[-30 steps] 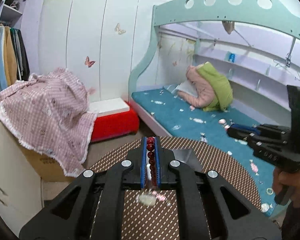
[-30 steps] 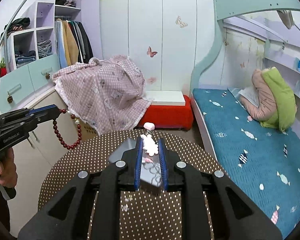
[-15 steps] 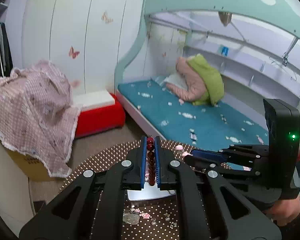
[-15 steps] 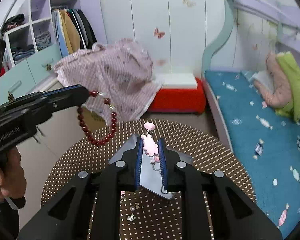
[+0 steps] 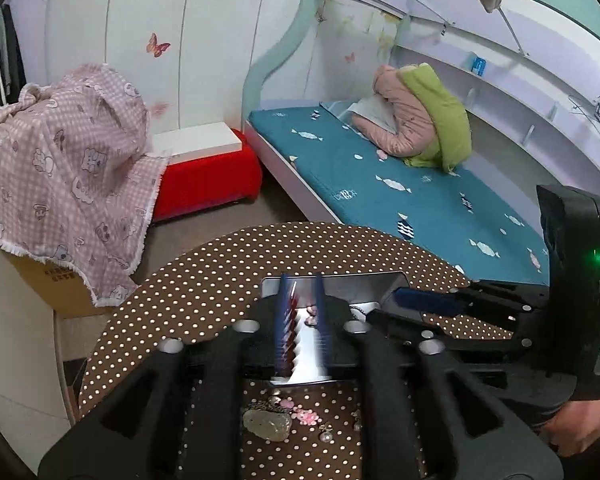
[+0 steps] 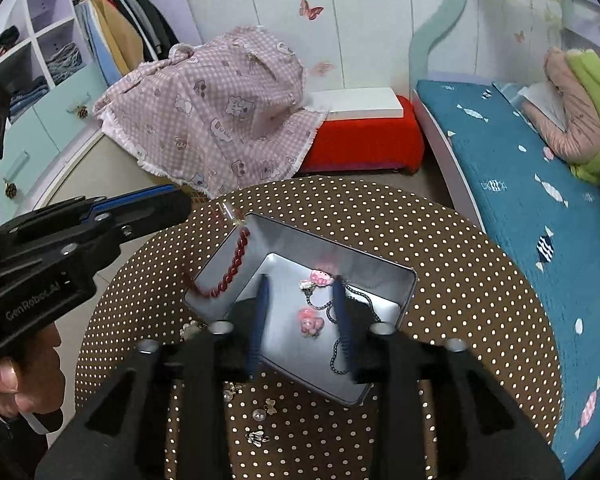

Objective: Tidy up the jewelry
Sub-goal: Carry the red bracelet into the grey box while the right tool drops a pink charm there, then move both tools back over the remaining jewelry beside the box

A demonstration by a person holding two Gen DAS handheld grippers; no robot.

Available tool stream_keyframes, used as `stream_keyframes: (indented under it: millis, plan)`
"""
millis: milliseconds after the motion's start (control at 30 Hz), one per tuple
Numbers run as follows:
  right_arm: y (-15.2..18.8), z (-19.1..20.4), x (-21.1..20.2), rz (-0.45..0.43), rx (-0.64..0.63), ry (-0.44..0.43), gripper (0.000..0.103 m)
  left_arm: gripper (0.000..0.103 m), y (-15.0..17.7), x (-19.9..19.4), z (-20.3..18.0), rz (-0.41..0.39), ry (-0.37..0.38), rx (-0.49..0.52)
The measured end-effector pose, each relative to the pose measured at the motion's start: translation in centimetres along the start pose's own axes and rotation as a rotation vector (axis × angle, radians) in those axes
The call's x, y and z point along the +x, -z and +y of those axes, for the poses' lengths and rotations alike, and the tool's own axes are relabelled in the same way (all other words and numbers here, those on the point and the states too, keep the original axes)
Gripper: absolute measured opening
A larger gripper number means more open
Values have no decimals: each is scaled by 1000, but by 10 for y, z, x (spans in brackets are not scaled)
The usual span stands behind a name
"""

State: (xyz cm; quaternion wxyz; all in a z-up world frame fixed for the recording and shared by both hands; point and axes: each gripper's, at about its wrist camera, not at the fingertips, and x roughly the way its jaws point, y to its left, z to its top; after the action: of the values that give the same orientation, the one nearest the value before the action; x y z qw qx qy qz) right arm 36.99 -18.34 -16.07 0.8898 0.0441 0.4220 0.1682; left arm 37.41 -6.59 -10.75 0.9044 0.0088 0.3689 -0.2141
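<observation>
A silver metal tin stands open on the brown dotted round table. My right gripper is open over the tin; a dark chain with pink charms lies inside below it. My left gripper is open above the tin's left side. A red bead bracelet drops from it and drapes over the tin's left wall; it shows blurred between the left fingers.
Loose trinkets lie on the table in front of the tin: a pale stone, pink beads, small charms. A bed, a red bench and a pink cloth-covered box surround the table.
Both grippers moved down over the tin and opened. The right let the pink-charm chain fall into the tin; the left released the red bracelet, which is falling onto the tin's edge.
</observation>
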Motion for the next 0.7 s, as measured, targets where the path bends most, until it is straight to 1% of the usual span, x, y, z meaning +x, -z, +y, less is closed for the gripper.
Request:
stream_keyframes:
  millis: [33,67,100,133,200,300,367,433,500,700]
  plan:
    - [1,0,-4,-12,7,5,62,68,0,-5,2,-19,-19,-7]
    - [1,-1,-8,-30,12,11,77,81,1,-12,3,-42,-35,-12]
    - [1,-1,-11,-46,16,13,82,90,1,-18,3,-63,-42,-15]
    - [1,0,-17,-61,22,17,89,90,1,-24,3,-76,-45,-16]
    - [1,1,-24,-78,27,39,95,94,1,-34,3,-90,-72,-13]
    - [2,4,-37,-107,32,64,95,96,2,-52,2,-121,-121,-9]
    - [4,8,-51,-151,36,94,95,97,4,-68,0,-153,-151,-7]
    - [7,12,-67,-194,44,107,95,98,8,-88,-4,-199,-182,-2]
    - [14,15,-84,-241,53,120,95,98,12,-105,-8,-232,-202,3]
    - [29,35,-124,-343,57,138,95,98,32,-154,-27,-316,-251,27]
